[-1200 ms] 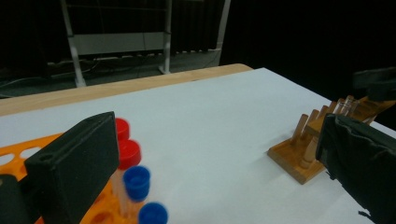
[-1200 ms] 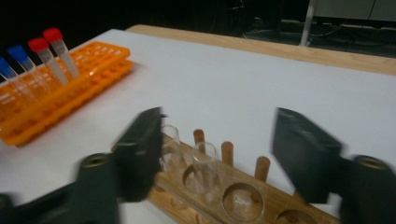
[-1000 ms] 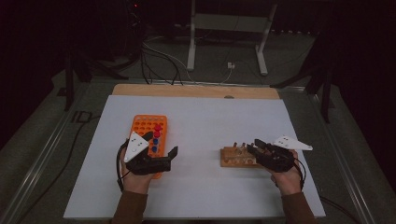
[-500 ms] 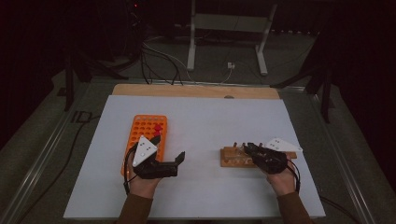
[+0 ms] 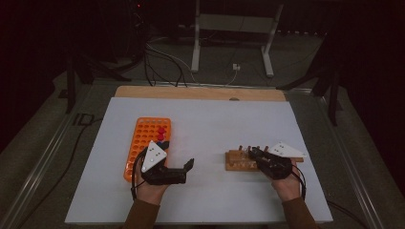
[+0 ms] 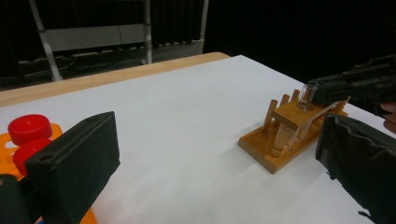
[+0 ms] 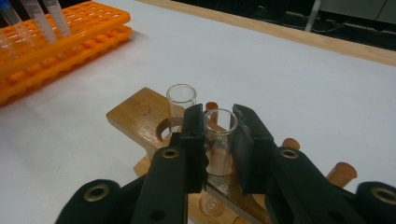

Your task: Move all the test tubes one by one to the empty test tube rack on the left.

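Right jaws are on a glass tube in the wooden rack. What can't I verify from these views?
- Tube bottom: right gripper view, hidden by the wooden rack and the jaws.
- Capped tubes in the orange rack: tops cut off by the frame edge.
- High view: right gripper covers the tube; too small.

The right gripper [image 7: 218, 140] has just closed its black jaws on a clear glass test tube [image 7: 219, 144] standing in the brown wooden rack [image 7: 140, 121]; a second clear tube [image 7: 181, 100] stands just beyond.
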Demonstrator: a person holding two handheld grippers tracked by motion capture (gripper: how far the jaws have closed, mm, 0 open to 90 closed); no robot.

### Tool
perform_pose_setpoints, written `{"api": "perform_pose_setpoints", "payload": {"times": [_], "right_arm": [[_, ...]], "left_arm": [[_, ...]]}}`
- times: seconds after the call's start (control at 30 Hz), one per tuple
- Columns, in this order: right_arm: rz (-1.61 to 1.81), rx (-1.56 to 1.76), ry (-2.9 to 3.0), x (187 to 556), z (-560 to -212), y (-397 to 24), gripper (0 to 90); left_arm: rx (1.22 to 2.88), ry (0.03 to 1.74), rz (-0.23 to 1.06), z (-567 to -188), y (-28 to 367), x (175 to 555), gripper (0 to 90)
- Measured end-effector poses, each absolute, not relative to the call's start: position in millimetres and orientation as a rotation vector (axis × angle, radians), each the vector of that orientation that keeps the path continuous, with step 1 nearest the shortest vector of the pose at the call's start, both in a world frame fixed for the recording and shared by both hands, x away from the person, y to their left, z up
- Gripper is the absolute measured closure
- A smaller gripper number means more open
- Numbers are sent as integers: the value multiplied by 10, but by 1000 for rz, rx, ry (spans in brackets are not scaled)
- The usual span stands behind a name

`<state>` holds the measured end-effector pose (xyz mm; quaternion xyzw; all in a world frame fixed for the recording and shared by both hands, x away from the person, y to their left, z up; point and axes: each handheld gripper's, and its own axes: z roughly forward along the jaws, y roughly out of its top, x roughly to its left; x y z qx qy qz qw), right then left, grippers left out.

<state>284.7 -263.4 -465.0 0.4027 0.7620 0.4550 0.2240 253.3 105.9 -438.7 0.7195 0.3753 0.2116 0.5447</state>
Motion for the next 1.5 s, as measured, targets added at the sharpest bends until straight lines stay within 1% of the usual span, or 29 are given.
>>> {"api": "perform_pose_setpoints", "payload": {"times": [0.2, 0.83, 1.2, 1.5], "right_arm": [[1267, 1125, 2084, 2842, -4603, -2662, 761], [1372, 1098, 1992, 2726, -4257, -2754, 761], [1396, 1016, 1987, 2612, -4060, -2690, 761], [1409, 957, 2044, 2548, -4042, -2522, 760]], "left_arm": [[1713, 889, 490, -4412, 1038, 2533, 4], [1725, 890, 475, -4450, 995, 2538, 4], [1745, 875, 472, -4444, 911, 2523, 5], [1782, 813, 437, -4411, 734, 2535, 11]]}}
